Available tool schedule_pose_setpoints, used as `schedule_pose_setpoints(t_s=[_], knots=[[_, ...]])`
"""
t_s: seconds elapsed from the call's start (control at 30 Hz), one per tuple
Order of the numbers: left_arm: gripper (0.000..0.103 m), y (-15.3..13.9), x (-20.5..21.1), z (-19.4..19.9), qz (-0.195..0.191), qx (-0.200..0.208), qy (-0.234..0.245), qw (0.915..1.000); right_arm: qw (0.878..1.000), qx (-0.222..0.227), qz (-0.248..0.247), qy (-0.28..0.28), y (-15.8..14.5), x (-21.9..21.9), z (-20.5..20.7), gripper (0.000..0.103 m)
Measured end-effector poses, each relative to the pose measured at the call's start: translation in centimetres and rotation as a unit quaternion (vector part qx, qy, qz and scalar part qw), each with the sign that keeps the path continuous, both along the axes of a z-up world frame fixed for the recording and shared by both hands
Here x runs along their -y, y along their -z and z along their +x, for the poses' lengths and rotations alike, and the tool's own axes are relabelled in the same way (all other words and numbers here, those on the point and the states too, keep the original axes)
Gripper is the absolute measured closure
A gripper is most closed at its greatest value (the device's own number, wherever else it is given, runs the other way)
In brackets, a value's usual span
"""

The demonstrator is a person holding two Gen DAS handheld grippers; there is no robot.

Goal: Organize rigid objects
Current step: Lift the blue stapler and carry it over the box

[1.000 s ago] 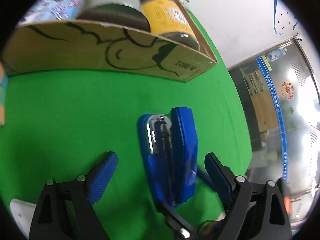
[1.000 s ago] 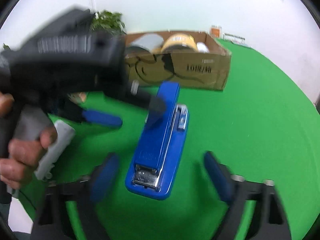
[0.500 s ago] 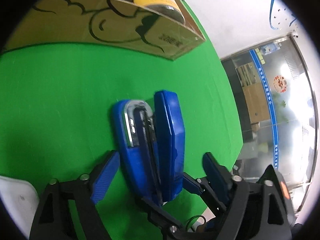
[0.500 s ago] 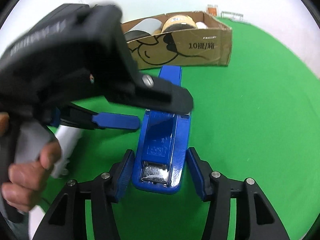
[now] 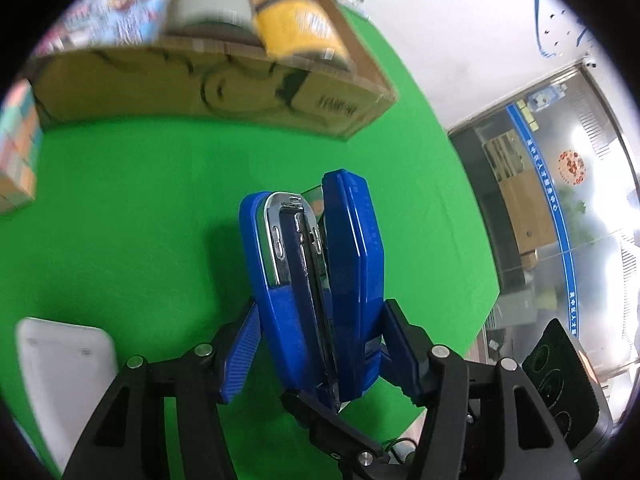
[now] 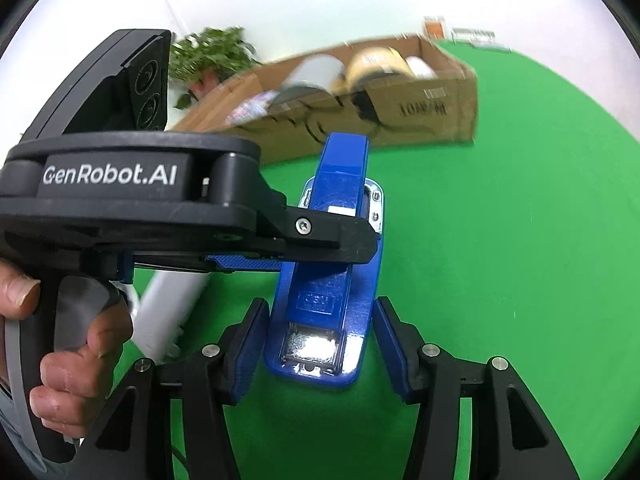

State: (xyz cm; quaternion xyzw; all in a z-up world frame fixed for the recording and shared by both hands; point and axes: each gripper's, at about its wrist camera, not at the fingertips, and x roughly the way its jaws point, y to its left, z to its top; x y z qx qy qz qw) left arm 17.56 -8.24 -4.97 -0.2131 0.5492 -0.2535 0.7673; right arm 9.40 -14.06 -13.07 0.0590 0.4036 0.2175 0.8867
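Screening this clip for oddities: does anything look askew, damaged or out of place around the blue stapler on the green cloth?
Nothing looks spilled or damaged. One oddity: the left gripper, whose jaws have just been closing, clamps the blue stapler top arm against base. That is the direction that fires it, so it may staple.

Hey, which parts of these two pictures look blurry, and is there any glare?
Left wrist view: the cardboard box and its contents are smeared, while the blue stapler is sharp. Right wrist view: the box is blurred too, and glare whitens the stapler's metal end.
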Motion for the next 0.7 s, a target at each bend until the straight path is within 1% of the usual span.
schedule_pose_setpoints(t_s=[0.03,0.07,0.2,0.23,0.3,0.4,0.47,0.57,0.63,0.7], knots=[[0.045,-0.5,-0.4,-0.1,0.000,0.008,-0.004,1.0000,1.000,0.010,0.001,-0.002,-0.8,-0.4,0.0,0.052],[0.045,-1.4,-0.7,-0.2,0.000,0.017,-0.007,0.9998,1.000,0.018,0.001,-0.003,-1.7,0.4,-0.4,0.052],[0.045,-6.0,-2.7,-0.8,0.003,0.070,-0.017,0.9974,0.998,0.066,0.002,-0.010,-6.3,-1.0,-0.7,0.052],[0.045,-7.4,-3.2,-0.9,0.006,0.084,-0.021,0.9962,0.997,0.076,0.004,-0.011,-7.8,0.3,-0.8,0.052],[0.045,-9.6,-4.3,-0.8,0.010,0.104,-0.029,0.9941,0.995,0.097,0.010,-0.018,-9.8,-0.6,-0.8,0.052],[0.045,-12.8,-6.0,-0.6,0.014,0.134,-0.040,0.9901,0.991,0.127,0.008,-0.029,-13.0,-2.3,0.5,0.052],[0.045,-14.5,-7.0,-0.2,0.022,0.149,-0.046,0.9875,0.990,0.135,0.011,-0.038,-14.5,-3.2,1.5,0.052],[0.045,-16.6,-9.1,1.6,0.029,0.165,-0.055,0.9843,0.988,0.142,0.013,-0.050,-16.7,-4.9,4.4,0.052],[0.045,-17.7,-10.7,3.6,0.034,0.164,-0.059,0.9842,0.988,0.144,0.014,-0.058,-17.9,-6.3,6.4,0.052],[0.045,-18.3,-11.6,5.9,0.038,0.152,-0.062,0.9857,0.990,0.128,0.018,-0.064,-19.3,-7.0,7.9,0.052]])
